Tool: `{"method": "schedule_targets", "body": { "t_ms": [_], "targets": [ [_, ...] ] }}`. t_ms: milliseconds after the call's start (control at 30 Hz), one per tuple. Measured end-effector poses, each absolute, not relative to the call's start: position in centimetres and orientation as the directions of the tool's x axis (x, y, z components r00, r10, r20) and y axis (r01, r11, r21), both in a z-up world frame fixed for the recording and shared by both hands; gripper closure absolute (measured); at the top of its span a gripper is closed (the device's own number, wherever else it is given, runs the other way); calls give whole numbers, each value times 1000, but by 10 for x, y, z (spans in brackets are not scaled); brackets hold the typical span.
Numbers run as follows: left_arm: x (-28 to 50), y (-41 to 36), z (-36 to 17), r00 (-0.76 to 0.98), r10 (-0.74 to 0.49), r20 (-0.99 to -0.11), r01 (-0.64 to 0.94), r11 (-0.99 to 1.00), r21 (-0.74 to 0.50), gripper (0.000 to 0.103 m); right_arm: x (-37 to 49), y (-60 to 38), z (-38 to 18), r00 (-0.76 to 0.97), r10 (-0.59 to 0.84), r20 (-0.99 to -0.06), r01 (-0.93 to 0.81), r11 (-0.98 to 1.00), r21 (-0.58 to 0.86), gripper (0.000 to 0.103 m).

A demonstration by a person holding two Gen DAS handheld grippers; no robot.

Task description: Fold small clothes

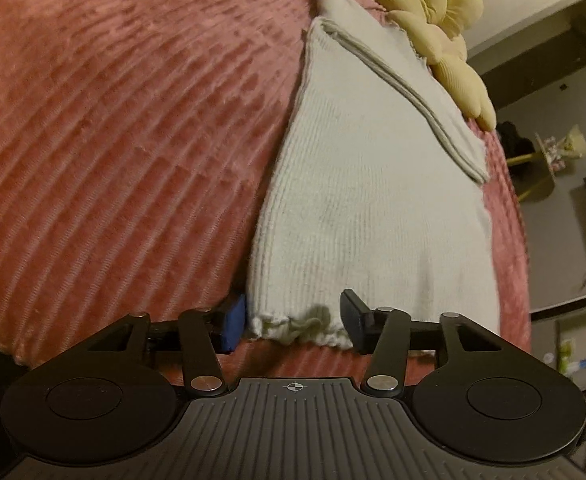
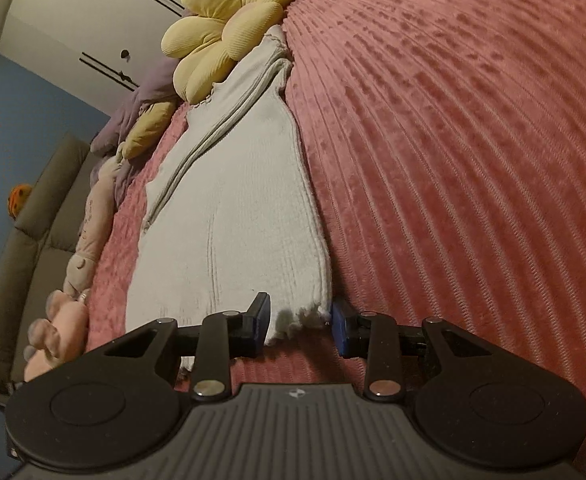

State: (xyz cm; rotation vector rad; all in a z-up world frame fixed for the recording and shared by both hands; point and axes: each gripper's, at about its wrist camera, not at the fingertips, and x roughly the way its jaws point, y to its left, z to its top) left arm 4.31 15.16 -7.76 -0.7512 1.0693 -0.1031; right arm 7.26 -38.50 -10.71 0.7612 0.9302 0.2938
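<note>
Jaws of the left gripper point(image 1: 293, 322) stand partly apart in the left wrist view, with the frilled near hem of the white knit garment point(image 1: 357, 200) bunched between them. Whether the pads already press the cloth cannot be told; a slim gap seems to remain on each side. From these jaws the garment runs straight ahead, its long axis pointing away toward the yellow flower cushion point(image 1: 441, 28), with a folded strip along its right edge. Its left hem corner sits at the blue pad of the left finger.

Seen from the right wrist, the right gripper point(image 2: 301, 320) has narrower jaws that straddle the garment's right hem corner, the cloth filling most of the gap; a firm pinch cannot be confirmed. Again the garment point(image 2: 233, 216) stretches directly forward over the pink ribbed bedspread point(image 2: 453, 140). Each hand appears nearest its own corner, which suits lifting the hem and carrying it forward.
</note>
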Motion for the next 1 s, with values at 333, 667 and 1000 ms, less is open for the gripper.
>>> {"method": "schedule_targets", "body": {
  "t_ms": [333,667,1000],
  "targets": [
    [54,150,-82,462,-433,-774,-256,771,-584,90,78,-385,-104,585,539,-605,78,706,704,87],
    [69,149,-41,549,-488,-678,-159,735,-659,92,90,-389,-92,603,549,-578,64,690,721,93],
    [151,154,19,699,-390,-600,-90,784,-614,93,161,-392,-51,701,491,-517,30,705,709,93]
  ]
}}
